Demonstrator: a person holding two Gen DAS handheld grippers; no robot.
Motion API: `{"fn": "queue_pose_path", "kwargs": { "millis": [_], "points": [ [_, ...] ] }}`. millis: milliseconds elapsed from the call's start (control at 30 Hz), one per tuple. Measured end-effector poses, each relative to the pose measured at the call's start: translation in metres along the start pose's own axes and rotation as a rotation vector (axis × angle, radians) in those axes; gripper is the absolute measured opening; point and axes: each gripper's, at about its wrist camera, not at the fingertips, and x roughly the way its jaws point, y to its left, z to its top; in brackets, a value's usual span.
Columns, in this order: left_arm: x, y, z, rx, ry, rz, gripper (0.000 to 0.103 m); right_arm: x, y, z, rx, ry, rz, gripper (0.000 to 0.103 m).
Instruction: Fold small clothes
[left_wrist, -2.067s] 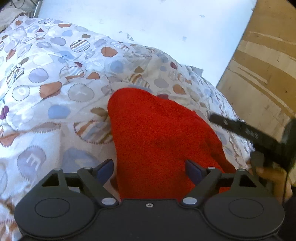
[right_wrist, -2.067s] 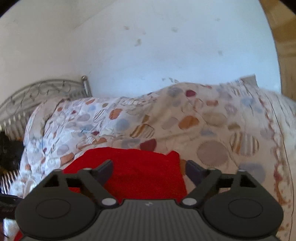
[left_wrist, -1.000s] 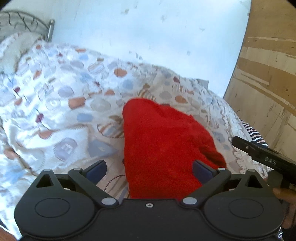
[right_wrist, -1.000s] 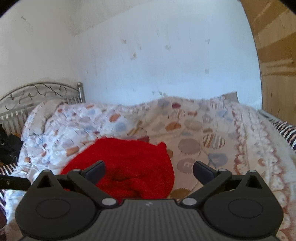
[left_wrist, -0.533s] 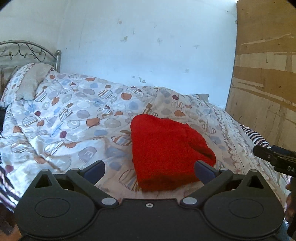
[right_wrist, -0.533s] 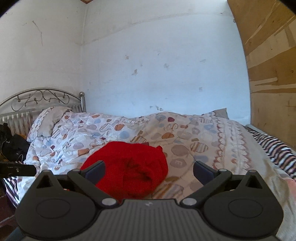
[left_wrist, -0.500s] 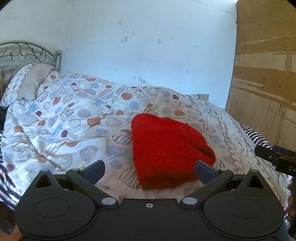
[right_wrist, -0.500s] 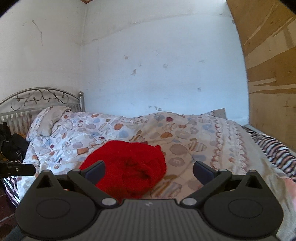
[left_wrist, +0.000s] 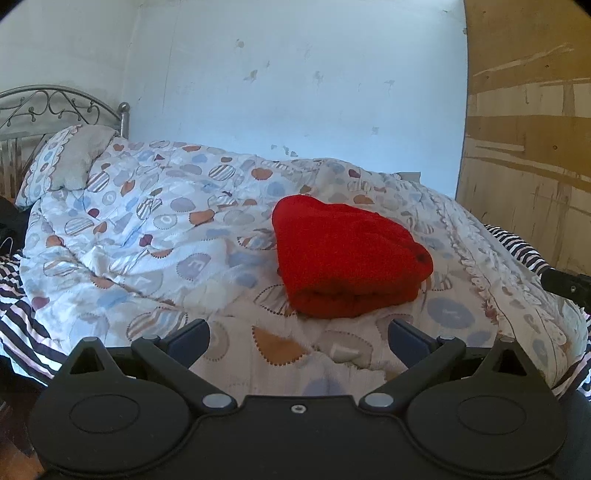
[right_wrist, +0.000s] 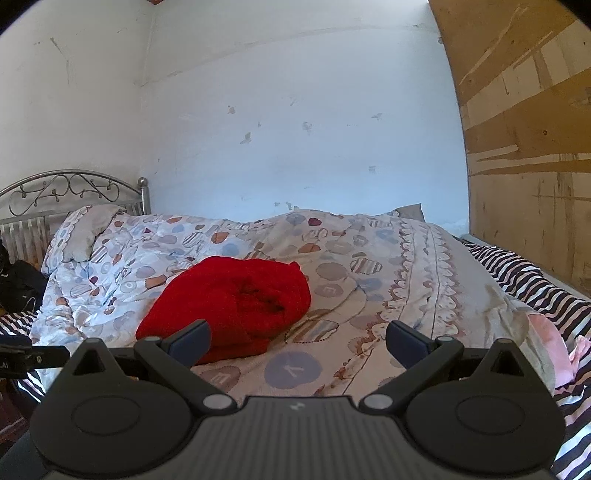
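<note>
My left gripper (left_wrist: 299, 334) is spread wide w/ nothing between the fingers, held back off the near edge of the bed (left_wrist: 491, 258). My right gripper (right_wrist: 297, 338) is the same: wide apart, empty, also back from the near edge.

The red garment (left_wrist: 347, 258) lies on the quilt (left_wrist: 147, 236) near the middle of the bed, a bit toward the near edge, well clear of the pillow (left_wrist: 74, 162) at the headboard end. It looks folded already: a thick bundle w/ stacked layers showing along its near edge, rounded top, 1 corner poking up toward the wall. From the right view the garment (right_wrist: 229, 299) has a rumpled dip in the top layer, so the fold isn't very crisp.

Handling, my guess: fuzzy knit or fleece, soft, light, no stiffness, not slippery, not fragile. It'll sag & unfold if pinched by 1 layer only. If I tidy or move it, I'd take the near stacked edge through all layers, 1 gripper at each end of that edge, & lift evenly. The soft quilt gives underneath, so fingers may catch bedding too.
</note>
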Motion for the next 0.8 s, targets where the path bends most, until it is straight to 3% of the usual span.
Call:
{"fn": "queue_pose_path", "kwargs": {
  "millis": [800],
  "points": [
    [0.0010, 0.0025, 0.0023, -0.008, 0.003, 0.009, 0.102, 0.0057, -0.0007, -0.0040, 0.006, 0.017, 0.008, 0.103]
  ]
}}
